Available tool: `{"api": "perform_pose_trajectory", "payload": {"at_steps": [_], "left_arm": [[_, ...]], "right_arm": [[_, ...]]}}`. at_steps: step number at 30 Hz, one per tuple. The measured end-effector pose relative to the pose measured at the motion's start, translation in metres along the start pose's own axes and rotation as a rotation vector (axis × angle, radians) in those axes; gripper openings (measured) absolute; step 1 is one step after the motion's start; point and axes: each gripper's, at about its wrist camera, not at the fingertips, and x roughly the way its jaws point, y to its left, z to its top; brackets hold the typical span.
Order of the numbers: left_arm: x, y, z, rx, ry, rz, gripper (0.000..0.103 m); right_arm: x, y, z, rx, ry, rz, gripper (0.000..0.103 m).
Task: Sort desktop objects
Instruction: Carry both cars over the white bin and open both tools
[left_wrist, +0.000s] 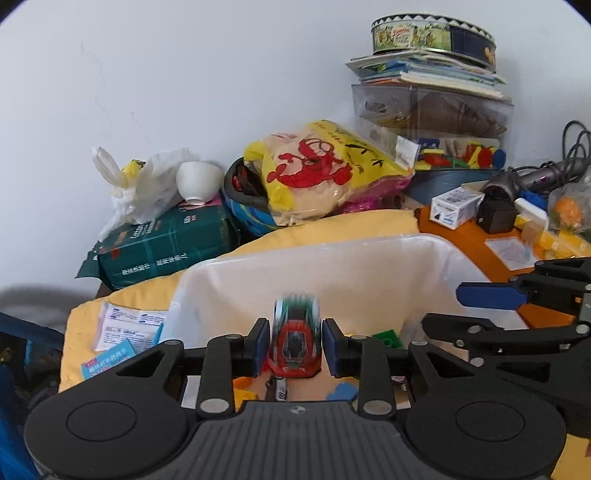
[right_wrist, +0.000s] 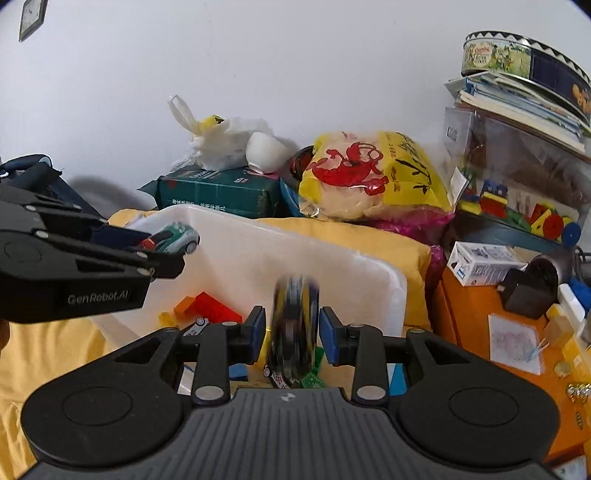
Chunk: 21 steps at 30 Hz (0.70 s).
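Observation:
A white plastic bin (left_wrist: 332, 258) stands on a yellow cushion; it also shows in the right wrist view (right_wrist: 295, 251). My left gripper (left_wrist: 295, 345) holds a red, green and white toy car (left_wrist: 295, 339) over the bin; the car is blurred. The same car (right_wrist: 177, 236) shows in the right wrist view, between the left gripper's fingers (right_wrist: 122, 236). My right gripper (right_wrist: 291, 332) has a blurred dark blue and yellow toy car (right_wrist: 293, 325) between its pads, with small gaps on both sides, above the bin. Bricks (right_wrist: 207, 306) and small toys lie in the bin.
Behind the bin are a yellow lobster-print bag (left_wrist: 325, 173), a green tissue pack (left_wrist: 166, 240), a white cup (left_wrist: 197, 181) and a white plastic bag (left_wrist: 140, 184). At right an orange table (right_wrist: 480, 306) holds a small box (right_wrist: 484, 262), blocks and clear boxes under a tin (left_wrist: 432, 37).

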Motion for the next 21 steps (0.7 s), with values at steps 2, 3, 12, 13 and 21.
{"api": "perform_pose_trajectory", "payload": {"at_steps": [2,3,12,13,21], "left_arm": [[-0.008,0.001,-0.001,-0.008,-0.017,0.008,0.046],[-0.013,0.001,0.000,-0.012,-0.026,0.010,0.046],[-0.091,-0.020,-0.032,-0.015,-0.150,-0.038,0.049],[-0.098,-0.024,-0.041,-0.005,-0.150,-0.042,0.049],[-0.098,-0.055,-0.110,0.056,0.021,-0.105,0.050]], "right_arm": [[-0.003,0.000,0.000,-0.012,-0.010,-0.007,0.043],[-0.005,-0.001,0.000,-0.013,-0.015,-0.005,0.043],[-0.074,-0.005,-0.010,-0.007,-0.200,0.042,0.043],[-0.083,-0.005,-0.015,-0.014,-0.201,0.051,0.043],[-0.104,-0.015,-0.079,-0.025,-0.036,0.101,0.043]]}}
